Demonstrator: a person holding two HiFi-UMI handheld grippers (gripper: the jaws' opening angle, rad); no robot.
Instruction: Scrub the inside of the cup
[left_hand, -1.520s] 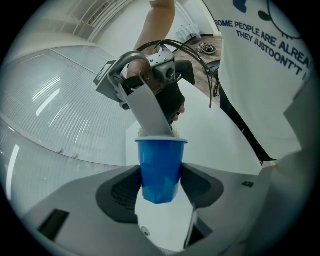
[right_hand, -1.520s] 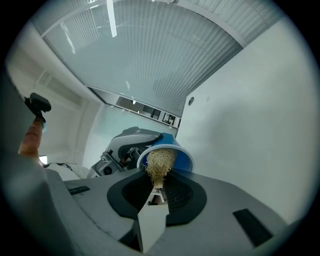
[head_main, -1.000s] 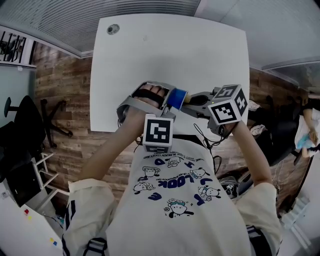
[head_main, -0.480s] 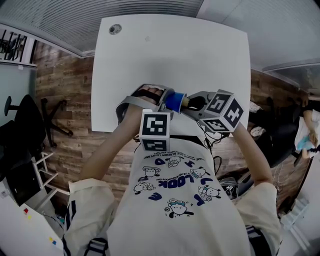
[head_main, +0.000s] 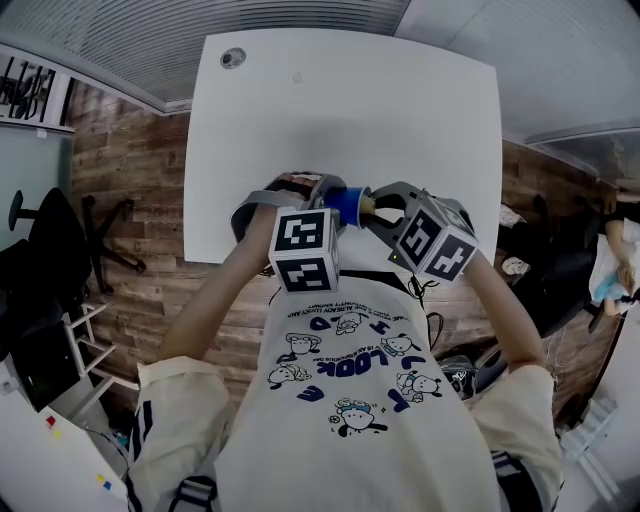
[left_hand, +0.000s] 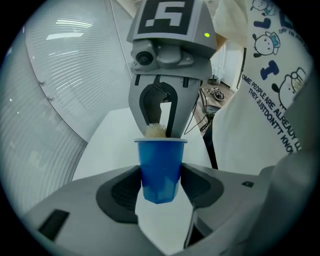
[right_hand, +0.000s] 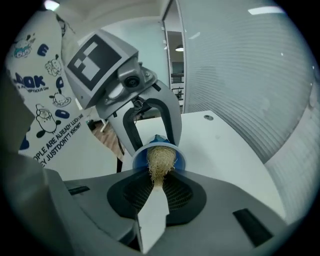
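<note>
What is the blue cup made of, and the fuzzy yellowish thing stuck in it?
The small blue cup looks like plastic: smooth, even colour, thin rolled rim, though coated paper is possible. The pale straw-coloured scrubber looks like loofah or plant fibre: rough, stringy strands stick out.

White table (head_main: 300, 130) on wood-plank floor (head_main: 130, 180)

Fresh roll on left gripper (head_main: 338, 204) & right gripper (head_main: 372, 207) (R more) vs earlier.
</note>
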